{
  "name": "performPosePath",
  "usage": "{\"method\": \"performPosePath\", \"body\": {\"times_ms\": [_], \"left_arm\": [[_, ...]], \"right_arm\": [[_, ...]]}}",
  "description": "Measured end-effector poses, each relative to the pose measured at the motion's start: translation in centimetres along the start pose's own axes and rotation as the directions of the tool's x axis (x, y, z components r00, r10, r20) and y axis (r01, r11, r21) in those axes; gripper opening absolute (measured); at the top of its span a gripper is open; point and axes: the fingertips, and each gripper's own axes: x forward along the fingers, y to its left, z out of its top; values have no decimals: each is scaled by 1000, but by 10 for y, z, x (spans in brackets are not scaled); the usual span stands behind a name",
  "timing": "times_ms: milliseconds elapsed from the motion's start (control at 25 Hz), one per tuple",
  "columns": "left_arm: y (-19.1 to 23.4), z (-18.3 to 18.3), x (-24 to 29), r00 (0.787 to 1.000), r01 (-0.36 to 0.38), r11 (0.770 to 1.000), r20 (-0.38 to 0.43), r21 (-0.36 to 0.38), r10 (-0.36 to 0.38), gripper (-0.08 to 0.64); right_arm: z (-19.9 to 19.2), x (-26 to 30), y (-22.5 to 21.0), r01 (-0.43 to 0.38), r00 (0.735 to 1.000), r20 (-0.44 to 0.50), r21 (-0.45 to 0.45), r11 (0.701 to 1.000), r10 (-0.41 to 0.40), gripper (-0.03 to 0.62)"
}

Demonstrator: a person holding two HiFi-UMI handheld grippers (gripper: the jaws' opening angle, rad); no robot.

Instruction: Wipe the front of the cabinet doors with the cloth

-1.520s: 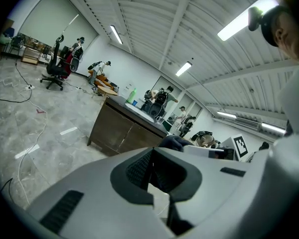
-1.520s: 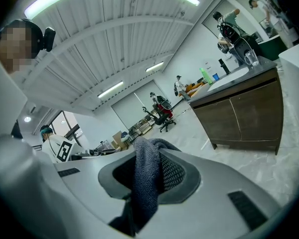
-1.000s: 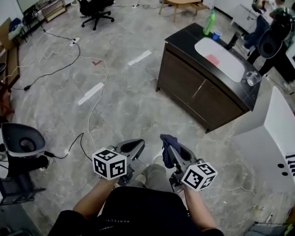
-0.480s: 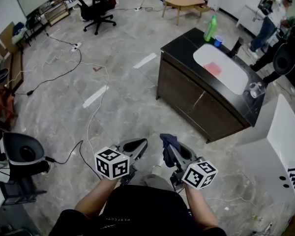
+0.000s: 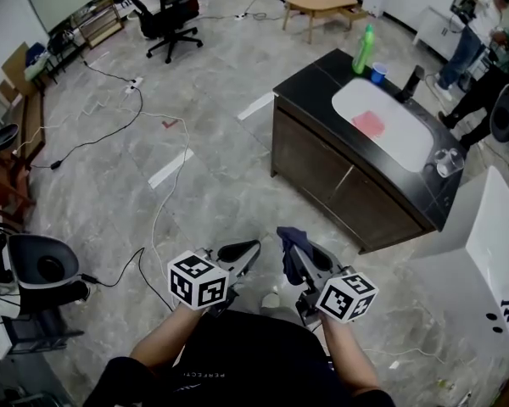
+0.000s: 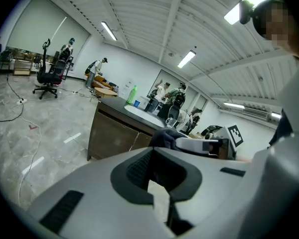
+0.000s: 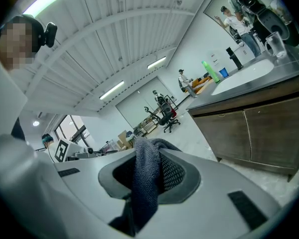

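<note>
Cloth [image 7: 145, 183], dark ribbed knit, between right tongs [image 5: 293, 248]; flat brown cabinet doors [image 5: 335, 172]

Workshop floor [image 5: 220, 185], clutter beyond.
Green bottle [image 5: 362, 49] and blue cup [image 5: 378, 74] near sink [image 5: 403, 138]; black chair [image 5: 171, 7], wooden table [image 5: 320, 1] far back; white cable [image 5: 155, 214] across floor.

We see the dark blue-grey cloth [image 7: 145, 183] pinched in the right gripper [image 5: 292, 249] (bunched, upright); the 2 brown cabinet doors [image 5: 339, 176] stand shut.

Two tools [image 5: 244, 250] [image 5: 291, 257], one cloth [image 5: 293, 236], one cabinet [image 5: 335, 172]
</note>
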Motion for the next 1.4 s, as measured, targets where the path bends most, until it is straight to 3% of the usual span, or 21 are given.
{"method": "performPosePath", "body": {"times_ms": [280,520,680,920,1400], "left_arm": [[24,20,11,1000,6,1000,6,3,-6,0],[59,38,27,997,73,997,-19,-2,-73,0],[88,62,31,989,146,988,-43,41,-144,0],[142,82,34,980,181,980,-96,89,-172,0],[234,113,34,967,231,972,-124,52,-223,0]], "right_arm": [[8,24,-10,15,1000,-9,4,1000,-15,84],[15,58,-25,86,996,2,26,996,-86,84],[26,96,-29,122,992,25,45,991,-123,84],[34,149,-33,176,983,31,67,982,-178,84],[39,227,-46,298,952,52,92,950,-303,84]]}}
